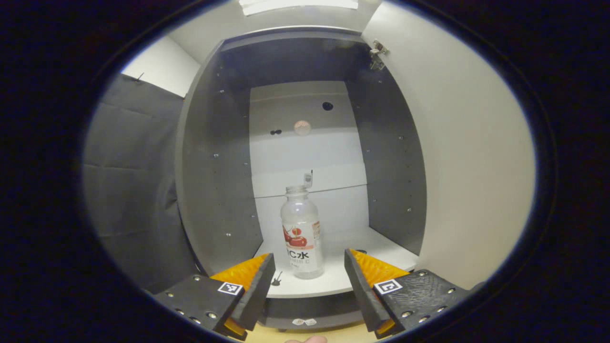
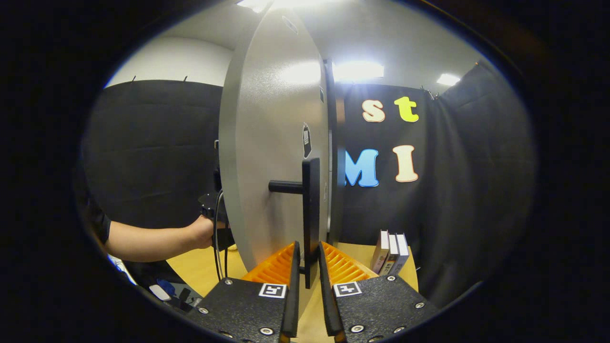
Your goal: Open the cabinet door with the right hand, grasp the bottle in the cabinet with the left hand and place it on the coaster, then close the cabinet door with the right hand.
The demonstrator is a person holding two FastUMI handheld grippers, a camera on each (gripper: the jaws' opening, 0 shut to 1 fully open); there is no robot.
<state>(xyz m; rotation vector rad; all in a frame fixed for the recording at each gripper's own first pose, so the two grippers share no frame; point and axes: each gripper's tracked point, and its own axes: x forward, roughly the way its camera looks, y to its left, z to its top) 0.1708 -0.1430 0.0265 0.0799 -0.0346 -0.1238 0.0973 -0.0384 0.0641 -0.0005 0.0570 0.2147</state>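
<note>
Bottle [image 1: 301, 231], one: clear, uncapped, labelled, upright on the white cabinet shelf [image 1: 343, 281], at 12 o'clock of the left claw [image 1: 310, 267] and apart from it; fingers spread wide, nothing between them. Cabinet [image 1: 214, 181], one: dark side walls, pale back panel. Cabinet door [image 2: 271, 143], one: swung open, at 3 o'clock in the left gripper view. Door handle [image 2: 310, 214], one: dark vertical bar, right claw [image 2: 309, 259] clamped on its lower end. Books [image 2: 391, 250], three, upright on the bench [image 2: 200, 267] at 4 o'clock. Person's forearm [image 2: 157, 240], one, at 8 o'clock.
</note>
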